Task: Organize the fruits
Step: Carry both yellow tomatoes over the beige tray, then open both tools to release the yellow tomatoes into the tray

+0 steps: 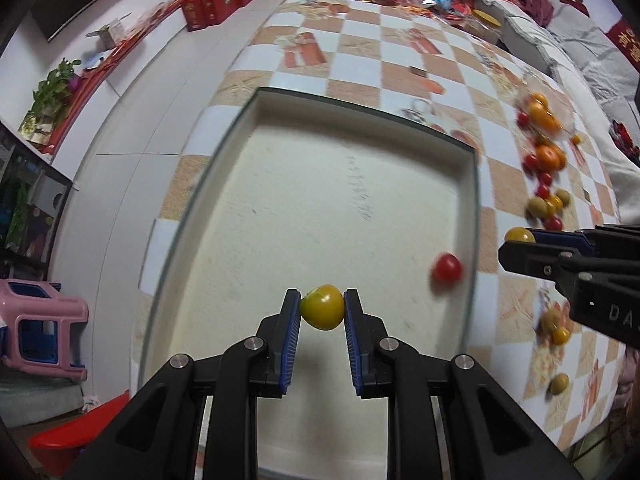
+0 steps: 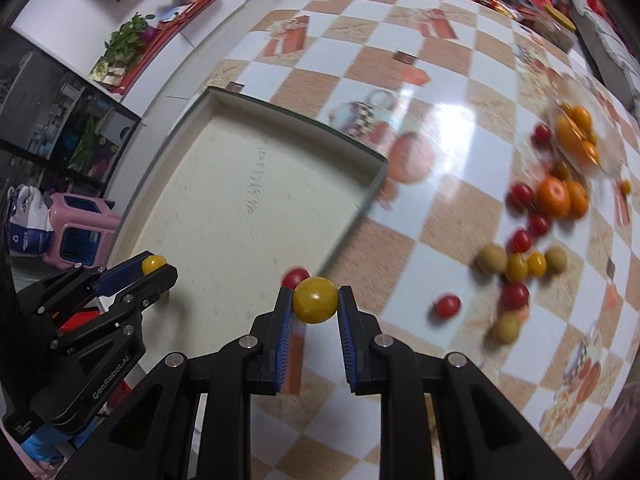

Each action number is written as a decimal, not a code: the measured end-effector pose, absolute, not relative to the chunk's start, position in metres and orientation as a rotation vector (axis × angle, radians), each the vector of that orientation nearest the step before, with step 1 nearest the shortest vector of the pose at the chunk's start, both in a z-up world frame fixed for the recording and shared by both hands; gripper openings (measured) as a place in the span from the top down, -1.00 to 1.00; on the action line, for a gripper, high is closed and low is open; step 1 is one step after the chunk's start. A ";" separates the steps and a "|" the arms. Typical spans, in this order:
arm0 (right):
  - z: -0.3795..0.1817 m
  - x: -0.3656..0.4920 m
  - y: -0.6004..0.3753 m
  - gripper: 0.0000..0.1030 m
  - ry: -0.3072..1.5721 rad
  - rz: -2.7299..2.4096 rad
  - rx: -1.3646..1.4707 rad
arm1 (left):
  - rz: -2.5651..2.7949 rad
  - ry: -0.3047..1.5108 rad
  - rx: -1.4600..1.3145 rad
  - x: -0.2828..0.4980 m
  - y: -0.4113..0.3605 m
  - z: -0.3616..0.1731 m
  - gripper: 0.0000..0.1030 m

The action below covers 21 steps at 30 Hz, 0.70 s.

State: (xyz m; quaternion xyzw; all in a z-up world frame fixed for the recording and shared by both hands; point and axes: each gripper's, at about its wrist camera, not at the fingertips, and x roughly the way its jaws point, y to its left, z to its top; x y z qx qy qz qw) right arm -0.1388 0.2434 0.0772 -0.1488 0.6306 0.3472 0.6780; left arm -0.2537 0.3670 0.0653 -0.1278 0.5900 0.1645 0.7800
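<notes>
While my left tool (image 1: 322,308) grips a yellow tomato (image 1: 322,306) over the tray (image 1: 472,168), already above its floor, my right tool (image 2: 316,300), clenched on another yellow tomato (image 2: 315,300), sits just outside the tray's right rim, so it must travel left.

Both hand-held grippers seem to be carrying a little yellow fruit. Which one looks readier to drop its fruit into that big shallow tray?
Left. The left hand-held gripper holds its yellow fruit over the tray, while the right hand-held gripper is just outside the tray's edge.
</notes>
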 end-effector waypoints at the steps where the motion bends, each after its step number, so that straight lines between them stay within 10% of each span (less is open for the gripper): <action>1: 0.074 -0.135 0.253 0.54 1.413 0.786 -0.345 | 0.363 1.276 -0.277 -0.250 0.372 0.062 0.55; 21: 0.023 -0.124 0.313 0.43 1.464 0.781 -0.486 | 0.377 1.327 -0.230 -0.230 0.392 0.022 0.53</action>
